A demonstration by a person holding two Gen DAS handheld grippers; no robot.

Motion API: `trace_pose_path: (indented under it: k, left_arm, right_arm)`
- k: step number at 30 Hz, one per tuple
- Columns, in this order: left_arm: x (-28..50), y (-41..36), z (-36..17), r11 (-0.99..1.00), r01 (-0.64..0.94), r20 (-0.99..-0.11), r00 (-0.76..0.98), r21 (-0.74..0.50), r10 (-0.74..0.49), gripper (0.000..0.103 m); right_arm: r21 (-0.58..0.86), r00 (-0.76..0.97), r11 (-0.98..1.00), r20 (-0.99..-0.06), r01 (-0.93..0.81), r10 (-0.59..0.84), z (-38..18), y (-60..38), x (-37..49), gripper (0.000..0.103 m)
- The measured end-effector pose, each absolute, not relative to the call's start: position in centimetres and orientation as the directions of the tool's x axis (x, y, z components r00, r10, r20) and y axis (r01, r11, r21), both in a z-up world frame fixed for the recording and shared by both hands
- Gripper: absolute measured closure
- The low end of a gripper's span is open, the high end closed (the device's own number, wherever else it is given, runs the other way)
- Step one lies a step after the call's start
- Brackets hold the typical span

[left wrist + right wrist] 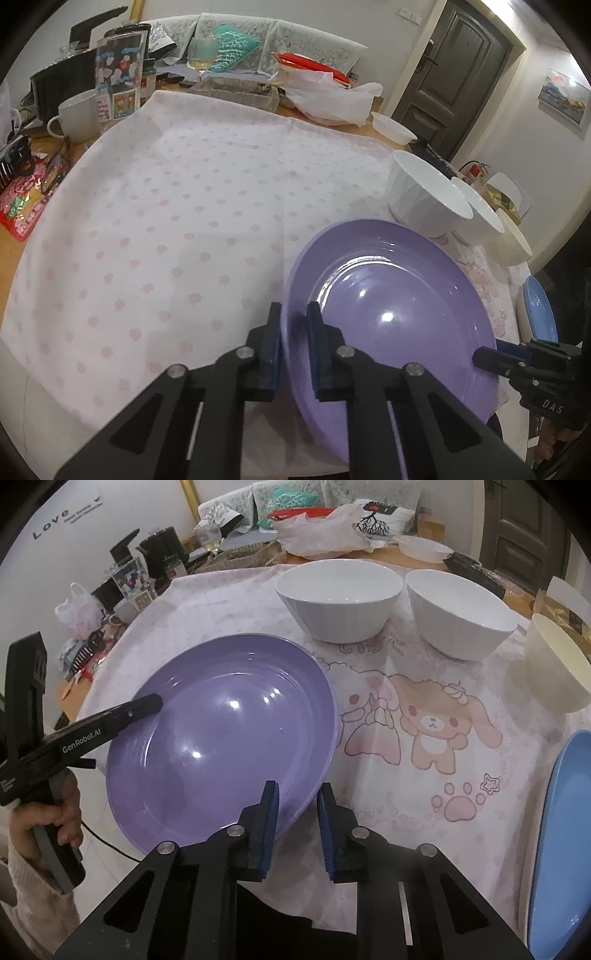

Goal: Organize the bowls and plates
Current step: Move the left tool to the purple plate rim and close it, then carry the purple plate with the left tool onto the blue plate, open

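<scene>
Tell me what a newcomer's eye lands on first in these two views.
The big glossy purple plate dominates both views, held tilted above the near edge of the tablecloth, its rim pinched by the left claw on one side and straddled by the right claw on the other. Behind it, two white bowls stand side by side, with a pink cartoon bear print in front of them.

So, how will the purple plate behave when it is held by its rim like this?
The purple plate is probably stiff: it keeps its shape while the left gripper and right gripper pinch its rim. Its glossy surface suggests it may slip in the pads. Held tilted by the edges, it could swing if one grip loosens.
</scene>
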State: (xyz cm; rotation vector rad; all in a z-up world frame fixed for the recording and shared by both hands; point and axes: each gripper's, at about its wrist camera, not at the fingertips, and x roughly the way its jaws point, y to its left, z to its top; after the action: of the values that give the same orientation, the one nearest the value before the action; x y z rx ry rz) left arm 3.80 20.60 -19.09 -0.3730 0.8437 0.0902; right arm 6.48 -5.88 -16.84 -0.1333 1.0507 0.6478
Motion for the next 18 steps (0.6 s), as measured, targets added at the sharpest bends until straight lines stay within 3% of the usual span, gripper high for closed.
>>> trace_pose_path:
  k: [18]
  left_arm:
    - [3.5,18.3,-16.7,0.940,-0.214,-0.726,0.686,-0.264,-0.048,0.094]
  right_arm:
    - [0.150,0.415,0.823,-0.805,-0.548,0.423,-14.8,-7.7,5.7,0.087]
